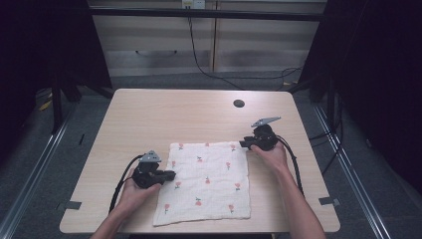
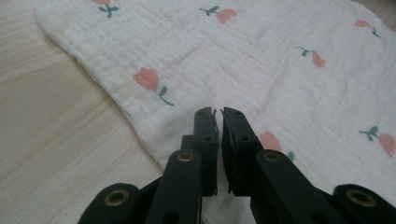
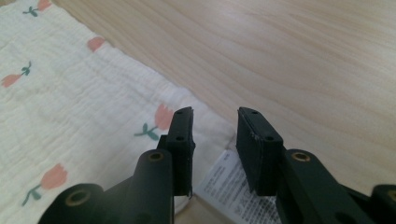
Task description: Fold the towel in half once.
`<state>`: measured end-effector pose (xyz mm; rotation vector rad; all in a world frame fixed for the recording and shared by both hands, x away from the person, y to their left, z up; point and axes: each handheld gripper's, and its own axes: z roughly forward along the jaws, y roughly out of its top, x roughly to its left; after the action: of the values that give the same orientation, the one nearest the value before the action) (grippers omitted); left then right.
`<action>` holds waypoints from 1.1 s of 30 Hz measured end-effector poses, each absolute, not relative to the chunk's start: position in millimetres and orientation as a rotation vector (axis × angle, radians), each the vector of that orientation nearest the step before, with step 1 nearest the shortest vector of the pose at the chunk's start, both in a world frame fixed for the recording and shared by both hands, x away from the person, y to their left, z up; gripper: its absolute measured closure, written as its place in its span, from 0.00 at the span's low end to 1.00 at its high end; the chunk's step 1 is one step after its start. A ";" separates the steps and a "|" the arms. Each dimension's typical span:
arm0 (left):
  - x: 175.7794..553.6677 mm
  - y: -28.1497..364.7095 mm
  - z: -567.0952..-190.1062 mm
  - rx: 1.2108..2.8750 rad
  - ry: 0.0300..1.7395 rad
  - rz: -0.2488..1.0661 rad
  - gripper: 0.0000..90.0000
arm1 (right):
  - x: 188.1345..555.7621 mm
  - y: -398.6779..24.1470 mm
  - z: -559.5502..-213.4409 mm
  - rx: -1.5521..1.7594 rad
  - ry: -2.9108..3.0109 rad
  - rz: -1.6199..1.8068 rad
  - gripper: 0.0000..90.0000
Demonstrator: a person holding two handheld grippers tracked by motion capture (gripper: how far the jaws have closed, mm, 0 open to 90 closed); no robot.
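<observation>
One flowered cloth [image 1: 206, 181] lies flat on the table [image 1: 149, 117], its slightly longer side running from 12 to 6 o'clock.
The left gripper [image 1: 169, 175], at the cloth's 9 o'clock edge, points toward 3 o'clock with jaws together, nothing visibly between them. The right gripper [image 1: 243, 143], at the 1 o'clock corner above a white care label [image 3: 229, 184], points toward 9 o'clock, jaws apart and empty.

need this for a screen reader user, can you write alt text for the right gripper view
The right gripper hovers with its two black jaws apart over the corner of a white cloth with pink tulip prints, where a printed care label sticks out. The cloth lies flat on a light wooden table.
</observation>
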<state>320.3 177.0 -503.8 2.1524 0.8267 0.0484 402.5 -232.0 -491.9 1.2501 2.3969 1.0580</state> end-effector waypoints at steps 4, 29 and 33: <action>320.7 177.1 -503.7 2.153 0.825 0.044 0.94 | 408.4 -230.6 -496.3 1.265 2.413 1.023 0.72; 398.7 193.1 -491.2 2.038 0.999 0.145 0.77 | 406.6 -221.0 -504.4 1.241 2.456 1.100 0.97; 415.0 183.9 -493.9 2.058 0.999 0.126 0.73 | 408.1 -222.0 -505.3 1.241 2.450 1.111 0.97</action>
<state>415.0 183.9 -493.9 2.0584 0.9988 0.1255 408.1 -222.0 -505.3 1.2410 2.4502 1.1105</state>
